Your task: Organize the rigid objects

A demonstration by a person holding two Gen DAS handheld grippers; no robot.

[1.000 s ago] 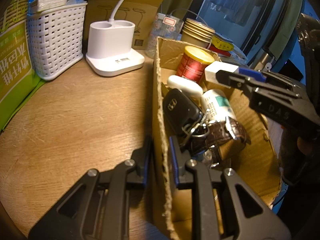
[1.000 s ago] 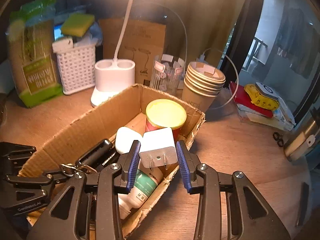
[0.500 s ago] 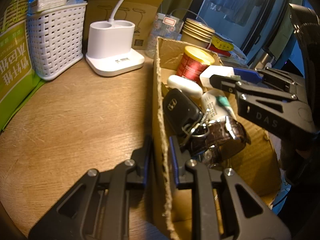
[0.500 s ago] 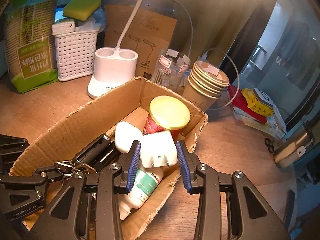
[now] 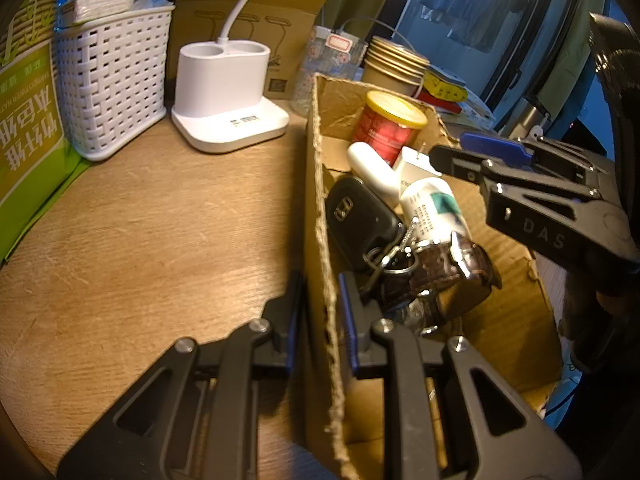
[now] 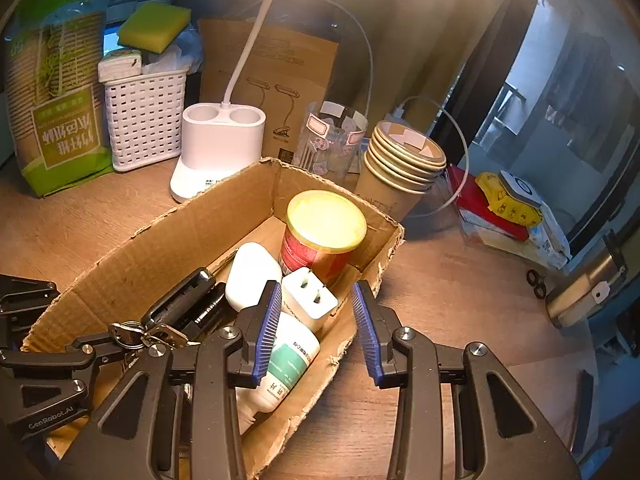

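Observation:
An open cardboard box [image 6: 192,240] sits on the wooden table. It holds a red can with a yellow lid [image 6: 324,232], a white case [image 6: 252,276], a black car key [image 5: 360,220] on a ring, a white bottle [image 6: 292,356] and a brown-strapped watch [image 5: 436,276]. A white charger plug [image 6: 310,300] lies in the box against the can, prongs up. My right gripper [image 6: 316,292] hovers just above it, its pads apart and not touching the plug. My left gripper [image 5: 322,312] is shut on the box's near wall [image 5: 320,184].
Behind the box stand a white lamp base [image 6: 220,148], a white woven basket [image 6: 144,120], a green package [image 6: 60,120], a glass [image 6: 332,140] and stacked paper cups [image 6: 404,168]. Red and yellow items [image 6: 504,200] lie at the right. Bare wood [image 5: 160,220] spreads left of the box.
The white plug was clamped between my right fingers; now it lies loose in the box beside the can. The right gripper shifted lower over the box. The left gripper kept still.

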